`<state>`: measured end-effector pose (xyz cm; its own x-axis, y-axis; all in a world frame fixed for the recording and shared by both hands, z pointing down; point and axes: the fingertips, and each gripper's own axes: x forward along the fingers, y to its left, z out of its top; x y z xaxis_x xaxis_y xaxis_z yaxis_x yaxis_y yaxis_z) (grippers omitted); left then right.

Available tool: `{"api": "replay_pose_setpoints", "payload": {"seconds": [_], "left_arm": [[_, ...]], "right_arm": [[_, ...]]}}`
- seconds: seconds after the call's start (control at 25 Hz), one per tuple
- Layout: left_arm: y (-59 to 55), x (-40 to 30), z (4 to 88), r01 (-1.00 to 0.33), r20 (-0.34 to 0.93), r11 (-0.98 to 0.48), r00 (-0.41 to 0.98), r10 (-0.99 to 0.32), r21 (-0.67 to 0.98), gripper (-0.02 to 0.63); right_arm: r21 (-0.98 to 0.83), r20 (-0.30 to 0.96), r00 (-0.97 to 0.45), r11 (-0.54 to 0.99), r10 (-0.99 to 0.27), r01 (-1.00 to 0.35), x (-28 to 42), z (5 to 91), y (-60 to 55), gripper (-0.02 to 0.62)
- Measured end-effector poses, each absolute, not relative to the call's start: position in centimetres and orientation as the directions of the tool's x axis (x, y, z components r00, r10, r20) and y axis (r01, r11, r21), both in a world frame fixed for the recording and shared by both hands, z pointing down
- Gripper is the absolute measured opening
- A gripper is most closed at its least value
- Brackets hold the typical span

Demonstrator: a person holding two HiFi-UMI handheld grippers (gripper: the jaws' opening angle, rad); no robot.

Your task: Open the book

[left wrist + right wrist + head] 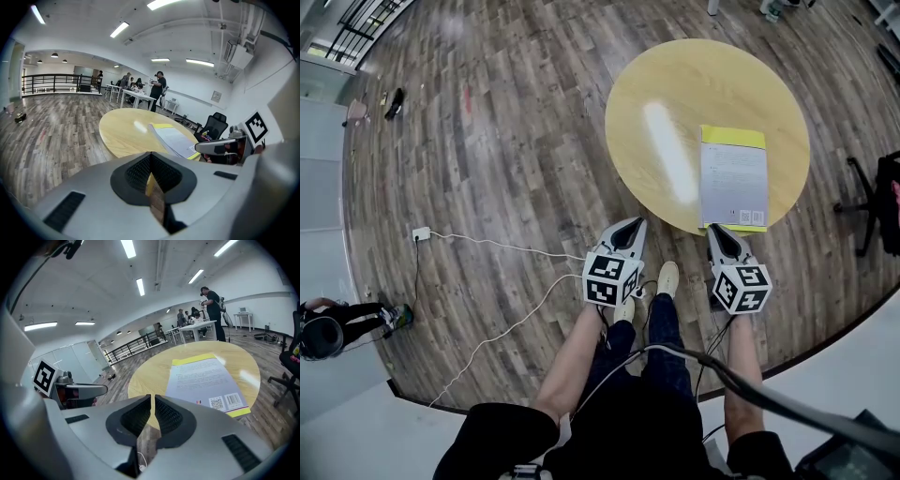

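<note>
Book [733,178] closed, flat on round table [628,112] near its 6 o'clock rim; long axis runs 12–6 in head view. Right gripper [719,228] sits at book's 6 o'clock end and is nearer. Left gripper [630,225] lies off at 8 o'clock. Both pairs of jaws closed together, nothing between. Only right gripper view shows barcode [232,401] on upward cover; only head view shows both grippers at table edge.

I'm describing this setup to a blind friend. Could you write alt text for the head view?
A closed book with yellow bands lies on a round wooden table, seen from above. Nearer the camera, a person holds the left gripper and right gripper, both shut, pointing toward the table's near edge.
</note>
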<state>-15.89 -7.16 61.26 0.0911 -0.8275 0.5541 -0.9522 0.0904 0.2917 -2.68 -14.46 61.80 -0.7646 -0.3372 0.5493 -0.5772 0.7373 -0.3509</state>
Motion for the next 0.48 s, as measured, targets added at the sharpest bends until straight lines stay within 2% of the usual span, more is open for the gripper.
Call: {"api": "replay_pose_setpoints", "payload": {"seconds": [0.04,0.08,0.2,0.48], "left_arm": [[-7.1,-16.0,61.3,-0.952,0.555,0.093,0.09,-0.827,0.292,-0.002],[-7.1,-16.1,61.3,-0.951,0.557,0.096,0.088,-0.826,0.293,-0.002],[-6.9,-16.4,61.4,-0.95,0.559,0.105,0.082,-0.825,0.294,-0.002],[-6.7,-16.9,61.5,-0.949,0.562,0.12,0.069,-0.824,0.293,-0.002]], "right_arm": [[-0.349,0.554,-0.763,0.74,-0.331,-0.575,-2.7,62.0,-14.4,0.019],[-0.34,0.562,-0.759,0.746,-0.327,-0.573,-2.8,62.1,-14.3,0.104],[-0.281,0.592,-0.733,0.766,-0.335,-0.578,-3.0,62.7,-14.2,0.235],[-0.279,0.613,-0.717,0.759,-0.331,-0.588,-3.2,63.4,-14.4,0.235]]}}
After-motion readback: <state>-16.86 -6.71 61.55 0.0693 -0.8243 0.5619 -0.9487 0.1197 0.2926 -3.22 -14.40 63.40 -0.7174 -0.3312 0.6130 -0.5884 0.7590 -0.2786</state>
